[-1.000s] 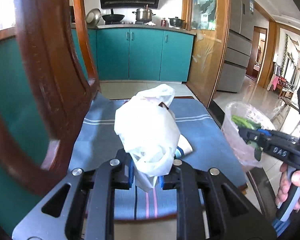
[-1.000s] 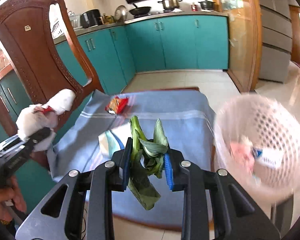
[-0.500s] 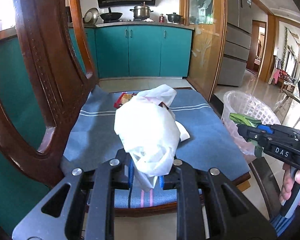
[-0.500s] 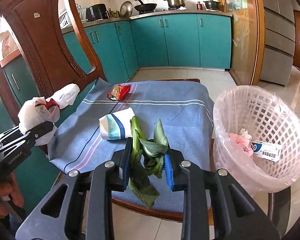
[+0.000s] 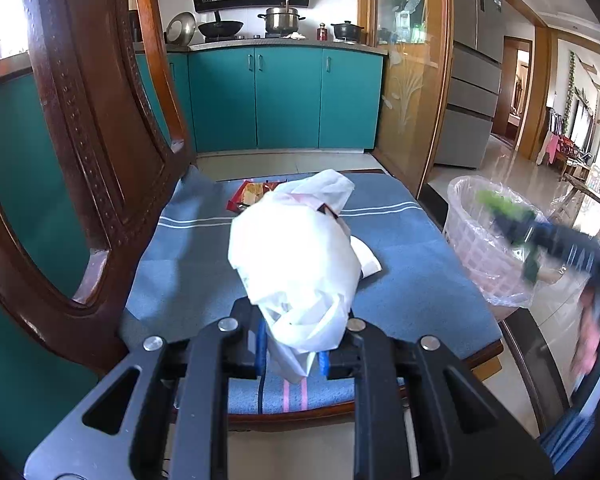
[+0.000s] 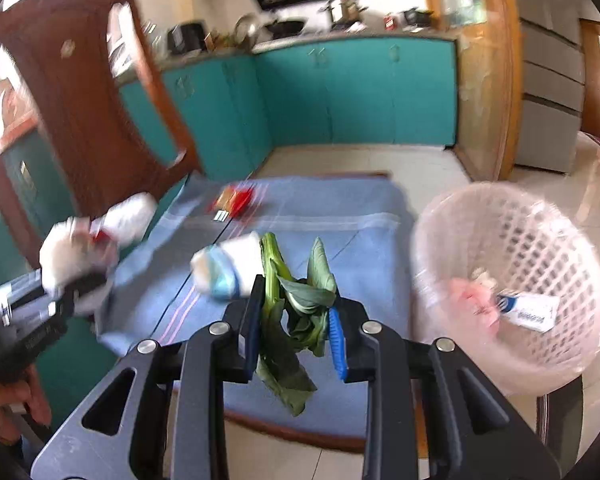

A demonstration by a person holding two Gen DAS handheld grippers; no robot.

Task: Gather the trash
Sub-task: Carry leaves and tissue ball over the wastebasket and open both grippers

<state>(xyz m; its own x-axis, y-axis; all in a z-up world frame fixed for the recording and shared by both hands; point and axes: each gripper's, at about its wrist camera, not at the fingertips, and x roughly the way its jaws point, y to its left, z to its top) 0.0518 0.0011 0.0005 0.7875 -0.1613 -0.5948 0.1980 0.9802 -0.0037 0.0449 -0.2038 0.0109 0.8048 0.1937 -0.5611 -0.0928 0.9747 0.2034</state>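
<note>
My left gripper (image 5: pixel 292 354) is shut on a crumpled white plastic bag (image 5: pixel 296 256) and holds it above the blue cushion (image 5: pixel 400 288) of a wooden chair. My right gripper (image 6: pixel 294 336) is shut on limp green vegetable leaves (image 6: pixel 296 300); it shows blurred in the left wrist view (image 5: pixel 512 220) over the white lined trash basket (image 5: pixel 480 248). The basket (image 6: pixel 532 264) holds a pink scrap and a small white box. A red snack wrapper (image 6: pixel 234 198) and a white-and-blue packet (image 6: pixel 224 268) lie on the cushion.
The carved wooden chair back (image 5: pixel 84 128) rises close on the left. Teal kitchen cabinets (image 5: pixel 284 96) stand behind, with a tiled floor (image 6: pixel 360 160) between. A glass table edge (image 5: pixel 540 360) sits at the lower right by the basket.
The right gripper with the leaves has swung toward the basket and both right-side views are blurred with motion. The left gripper has held the bag almost still.
</note>
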